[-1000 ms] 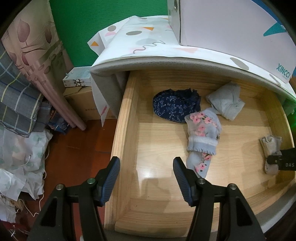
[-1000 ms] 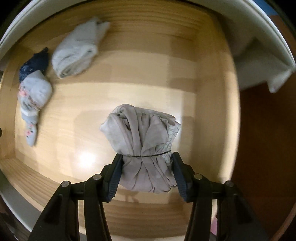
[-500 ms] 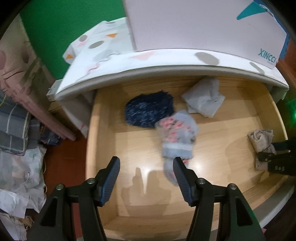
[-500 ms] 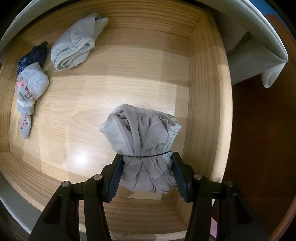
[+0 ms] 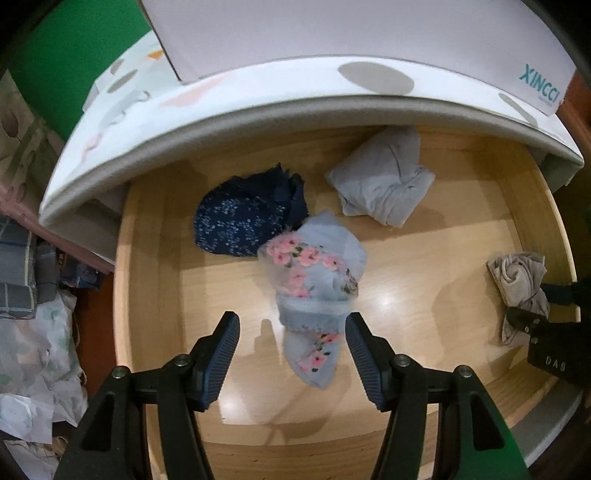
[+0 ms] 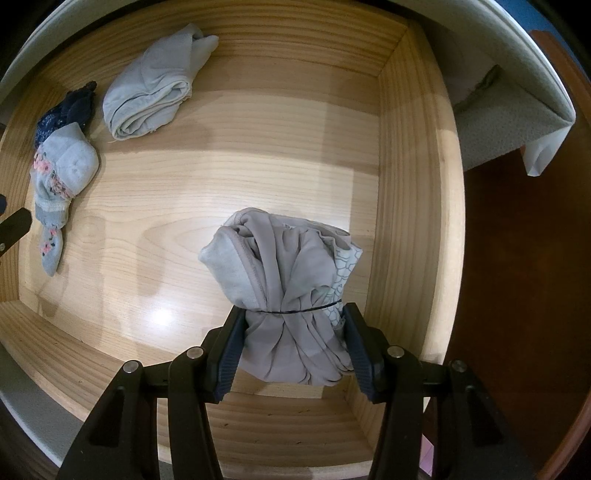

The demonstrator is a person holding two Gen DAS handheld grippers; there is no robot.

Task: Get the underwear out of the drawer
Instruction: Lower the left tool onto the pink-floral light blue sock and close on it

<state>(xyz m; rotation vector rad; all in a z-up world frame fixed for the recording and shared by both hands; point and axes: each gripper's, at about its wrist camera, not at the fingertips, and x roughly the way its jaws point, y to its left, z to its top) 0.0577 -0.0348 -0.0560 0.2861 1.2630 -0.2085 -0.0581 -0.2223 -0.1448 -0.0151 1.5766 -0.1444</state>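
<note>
A wooden drawer [image 5: 122, 295] stands open. On its floor lie a light-blue floral underwear [image 5: 314, 266], a navy speckled one [image 5: 243, 218] touching it, and a pale grey folded one [image 5: 384, 181]. My left gripper [image 5: 291, 325] hangs open above the floral piece, whose lower end shows between the fingers without touching the pads. My right gripper [image 6: 293, 314] points down and is shut on a beige rolled underwear bundle [image 6: 280, 266] tied with a thin black band, near the drawer's right wall [image 6: 417, 184]. The same bundle [image 5: 517, 273] shows at the right of the left wrist view.
A white patterned top [image 5: 280, 85] with a pale box [image 5: 332, 33] on it overhangs the drawer's back. Crumpled fabric and bags [image 5: 33, 332] pile up on the red-brown floor at the left. Bare wood lies between the floral piece and the beige bundle.
My left gripper has swung from the drawer's left edge to over the floral underwear and come a little lower, still open. The right gripper keeps its grip on the beige bundle and has hardly moved.
</note>
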